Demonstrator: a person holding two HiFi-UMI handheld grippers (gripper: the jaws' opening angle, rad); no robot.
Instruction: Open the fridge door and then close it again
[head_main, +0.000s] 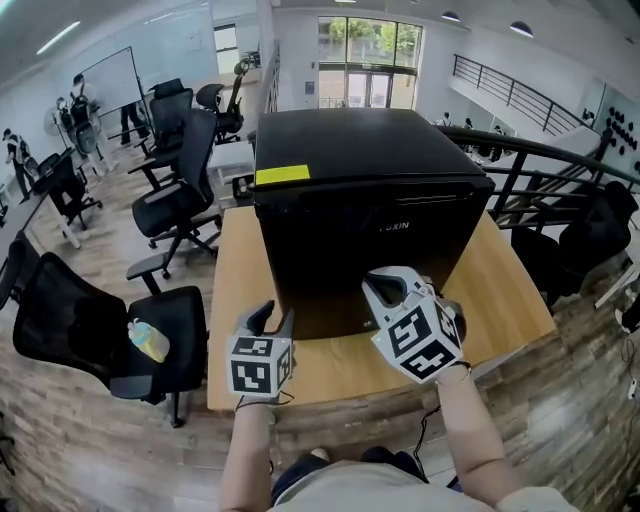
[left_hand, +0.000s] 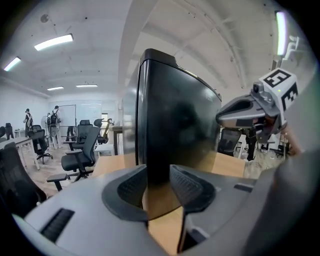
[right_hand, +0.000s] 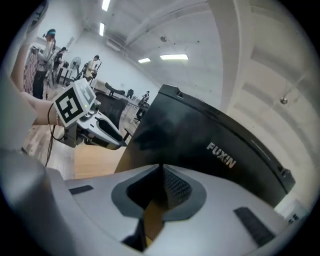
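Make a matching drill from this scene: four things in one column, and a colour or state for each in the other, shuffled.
Things
1. fridge
2. label on the fridge top
3. left hand-held gripper
4. right hand-held gripper

Colours and states
A. jaws together
B. black
C. jaws apart
D. yellow

Pairs: 1-B, 2-D, 3-C, 4-A
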